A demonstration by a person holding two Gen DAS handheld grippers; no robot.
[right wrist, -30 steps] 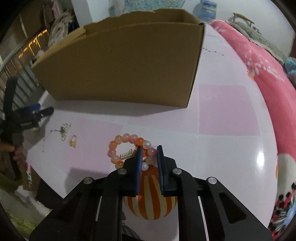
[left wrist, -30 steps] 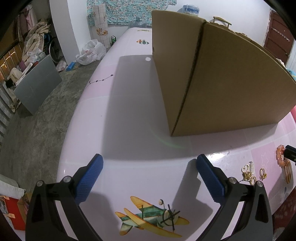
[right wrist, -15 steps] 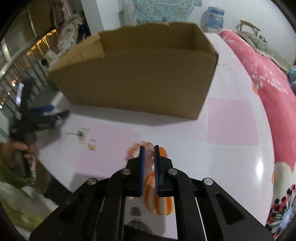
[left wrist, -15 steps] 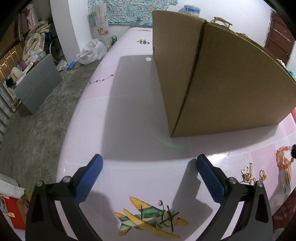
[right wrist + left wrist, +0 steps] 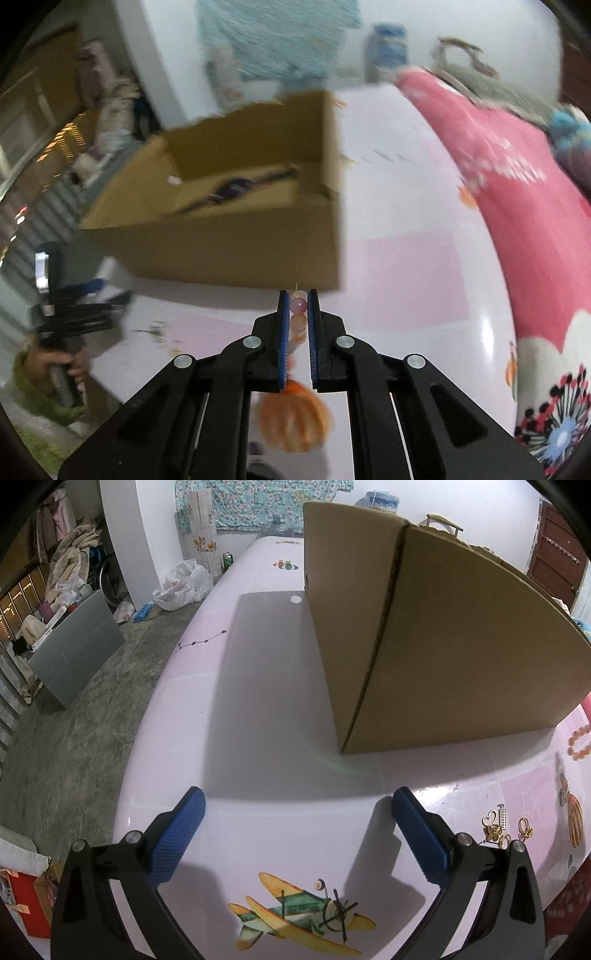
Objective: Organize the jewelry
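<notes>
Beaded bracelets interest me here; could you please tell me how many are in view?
1: the orange-and-pink beaded bracelet is pinched in the right tongs, in front of the brown cardboard box; others may hide inside.

left gripper (image 5: 295,812): jaws wide apart, nothing between the blue pads, pointing steeply down at the tabletop | right gripper (image 5: 298,301): jaws nearly together, pads pinching beads, raised and tilted downward | left hand (image 5: 55,369): seen from the right wrist view, wrapped round its gripper's handle, green sleeve at the wrist
</notes>
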